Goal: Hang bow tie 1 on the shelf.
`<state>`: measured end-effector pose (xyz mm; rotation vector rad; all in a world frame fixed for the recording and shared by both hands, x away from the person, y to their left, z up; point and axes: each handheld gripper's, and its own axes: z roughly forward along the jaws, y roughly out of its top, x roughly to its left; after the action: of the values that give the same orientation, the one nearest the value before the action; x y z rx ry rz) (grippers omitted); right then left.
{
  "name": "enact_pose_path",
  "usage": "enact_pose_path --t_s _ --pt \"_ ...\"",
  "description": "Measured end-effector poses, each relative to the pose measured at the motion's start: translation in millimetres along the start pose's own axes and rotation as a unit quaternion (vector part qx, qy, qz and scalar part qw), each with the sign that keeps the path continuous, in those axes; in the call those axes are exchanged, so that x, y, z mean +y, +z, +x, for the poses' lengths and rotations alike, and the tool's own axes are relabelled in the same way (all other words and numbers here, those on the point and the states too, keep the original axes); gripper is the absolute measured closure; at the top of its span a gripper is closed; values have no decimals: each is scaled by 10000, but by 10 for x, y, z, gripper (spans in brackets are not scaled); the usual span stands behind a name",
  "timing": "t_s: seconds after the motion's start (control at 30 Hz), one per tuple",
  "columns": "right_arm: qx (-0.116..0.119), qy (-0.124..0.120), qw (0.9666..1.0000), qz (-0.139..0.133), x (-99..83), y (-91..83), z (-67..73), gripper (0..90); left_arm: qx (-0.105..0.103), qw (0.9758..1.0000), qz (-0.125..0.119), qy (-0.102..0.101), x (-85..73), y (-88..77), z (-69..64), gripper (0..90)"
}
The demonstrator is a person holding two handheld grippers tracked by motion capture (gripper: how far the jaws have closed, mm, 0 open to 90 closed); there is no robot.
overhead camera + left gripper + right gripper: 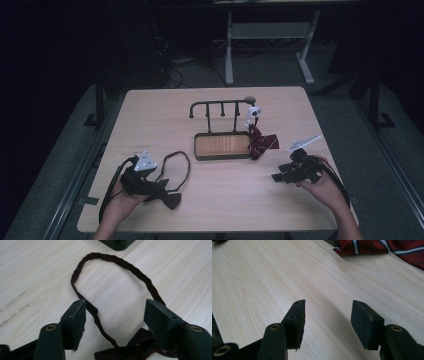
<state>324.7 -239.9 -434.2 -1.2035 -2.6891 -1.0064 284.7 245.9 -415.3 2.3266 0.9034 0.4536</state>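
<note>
While both hands rest low on the tabletop, the left tongs stand apart over the dark bow tie, jaws straddling its strap loop without pressing it. The bow lies just beside the left tongs near the front-left edge, with the loop curving toward the rack tray. The right tongs gape over bare wood, holding nothing. A red striped tie drapes off the tray's right end.
</note>
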Motion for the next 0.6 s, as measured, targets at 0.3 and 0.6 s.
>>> enact_pose_path --t_s 0.3,0.6 --pt "113 51 9998 -138 1 -63 -3 451 -33 9993 335 156 260 112 183 423" --pt "131 54 9998 -117 6 -61 11 451 -134 9976 676 77 410 291 348 507"
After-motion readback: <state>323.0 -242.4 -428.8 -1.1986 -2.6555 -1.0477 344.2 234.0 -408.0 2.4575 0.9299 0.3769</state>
